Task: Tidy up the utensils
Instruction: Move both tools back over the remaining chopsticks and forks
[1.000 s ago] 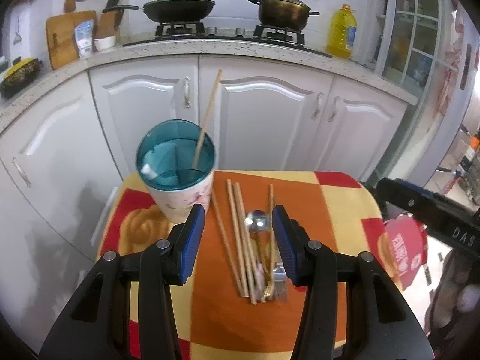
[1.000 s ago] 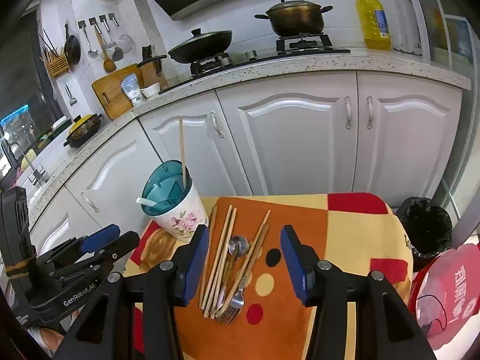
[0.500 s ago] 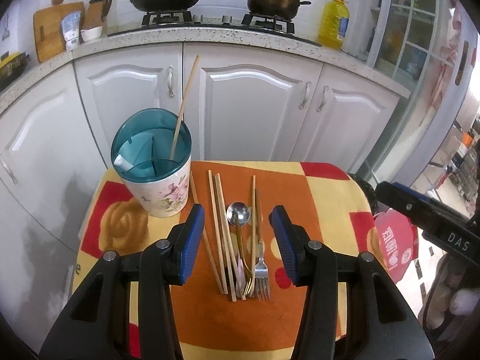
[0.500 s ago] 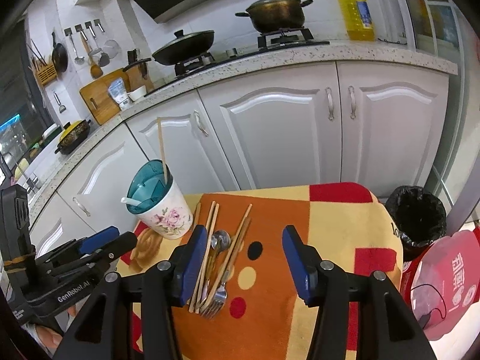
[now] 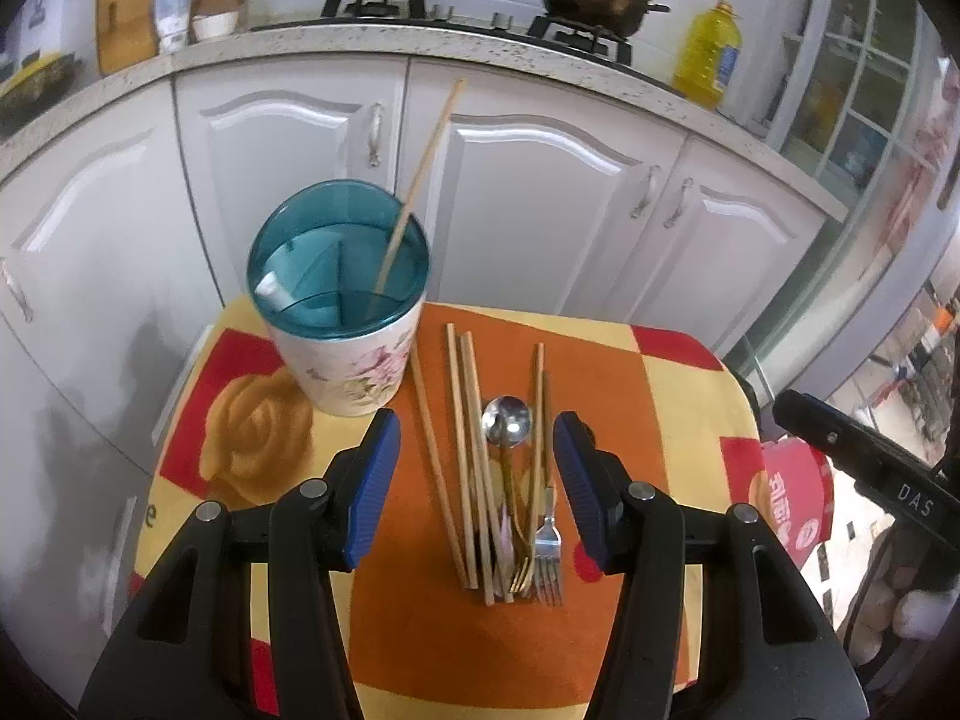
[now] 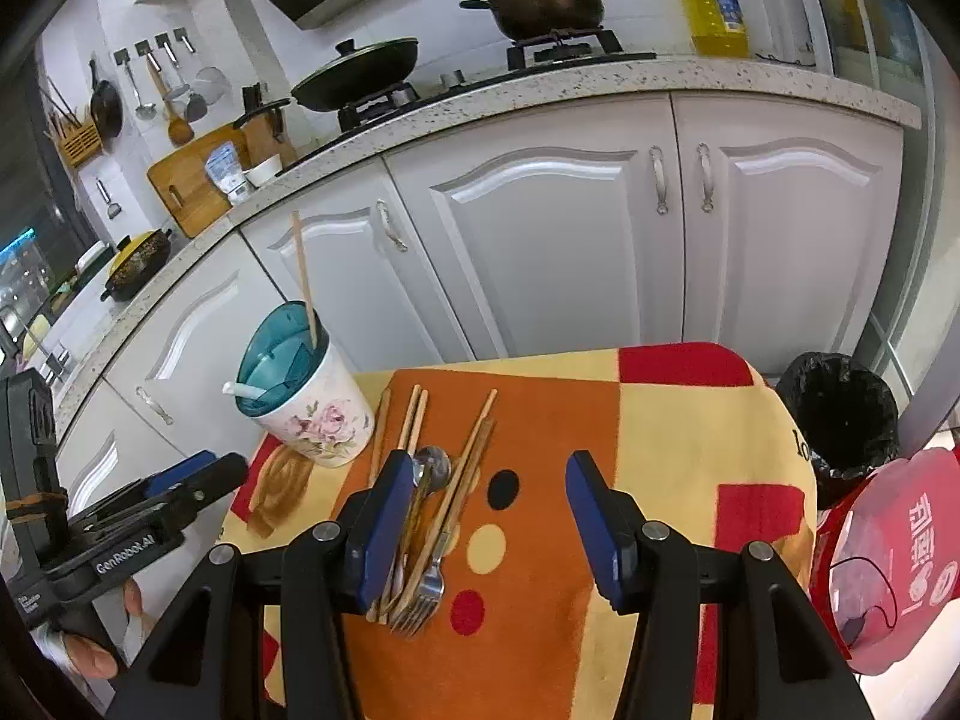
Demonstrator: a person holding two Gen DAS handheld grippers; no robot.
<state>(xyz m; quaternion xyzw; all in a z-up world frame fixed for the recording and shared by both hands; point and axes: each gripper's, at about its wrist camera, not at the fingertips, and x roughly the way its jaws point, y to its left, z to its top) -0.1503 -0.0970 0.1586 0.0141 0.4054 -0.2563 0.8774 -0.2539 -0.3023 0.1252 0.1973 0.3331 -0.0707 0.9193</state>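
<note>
A floral cup (image 5: 348,360) with a teal divided insert stands at the table's back left. One chopstick (image 5: 420,180) and a white spoon (image 6: 240,389) stand in it. Right of the cup lie several wooden chopsticks (image 5: 462,450), a steel spoon (image 5: 507,420), a silver fork (image 5: 547,546) and a gold fork (image 5: 522,564). My left gripper (image 5: 476,426) hovers above this pile, its jaws opening, gripping nothing. My right gripper (image 6: 491,462) hangs open and empty over the orange cloth just right of the pile (image 6: 432,540).
The small table wears a red, yellow and orange blanket (image 5: 678,408). White cabinets (image 5: 540,192) and a counter with pans and an oil bottle (image 6: 714,0) rise behind it. A black bin (image 6: 840,414) and a red bag (image 6: 900,558) sit at the right.
Both grippers have sunk slightly toward the table. The left jaws stand a little wider than before. The cup and the utensils have not moved.
</note>
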